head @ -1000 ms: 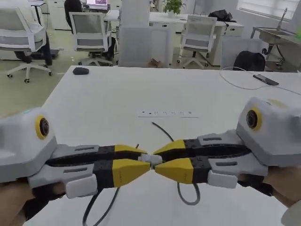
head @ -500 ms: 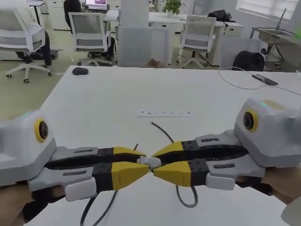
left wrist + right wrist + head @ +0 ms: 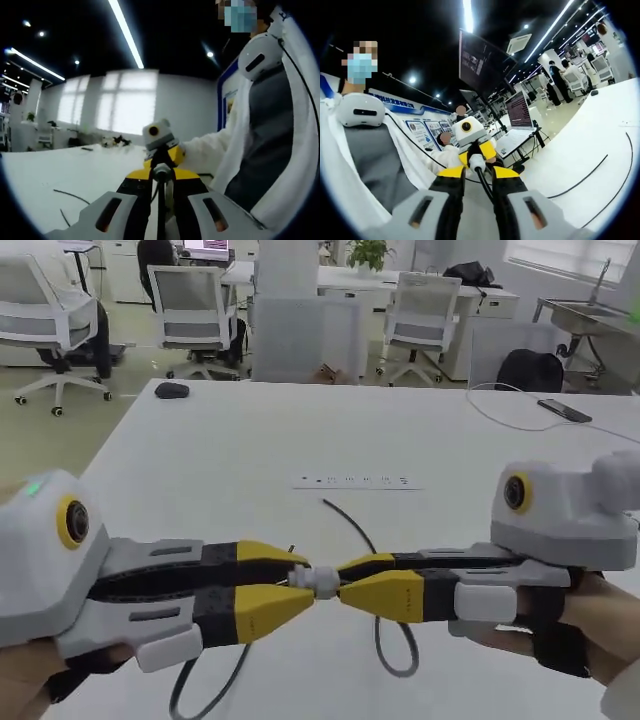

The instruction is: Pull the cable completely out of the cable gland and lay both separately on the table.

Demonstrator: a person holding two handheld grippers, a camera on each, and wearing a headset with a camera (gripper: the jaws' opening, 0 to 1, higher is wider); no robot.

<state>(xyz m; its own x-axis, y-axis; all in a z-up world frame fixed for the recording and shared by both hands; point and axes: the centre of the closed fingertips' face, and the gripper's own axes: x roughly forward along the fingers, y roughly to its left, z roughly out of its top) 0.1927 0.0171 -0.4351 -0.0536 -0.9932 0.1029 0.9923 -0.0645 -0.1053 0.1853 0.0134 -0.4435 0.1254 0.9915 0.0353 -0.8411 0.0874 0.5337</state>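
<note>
Over the white table [image 3: 250, 450], my two grippers meet tip to tip. A small white cable gland [image 3: 318, 580] sits between them. My left gripper [image 3: 298, 586] is shut on the gland [image 3: 162, 172]. My right gripper [image 3: 348, 580], rolled onto its side, is shut on the black cable [image 3: 350, 523] just beside the gland [image 3: 476, 161]. In each gripper view the cable runs back between that gripper's own yellow jaws, as in the right gripper view [image 3: 485, 186]. Slack cable loops onto the table under both grippers. The gland is still on the cable.
A flat white strip [image 3: 352, 481] lies mid-table beyond the grippers. A black mouse [image 3: 172, 390] sits at the far left edge. A phone [image 3: 565, 409] with a thin white lead lies far right. Office chairs stand behind the table.
My right gripper has rolled onto its side and drawn a little to the right. The gap between the tips has widened, so more of the gland shows.
</note>
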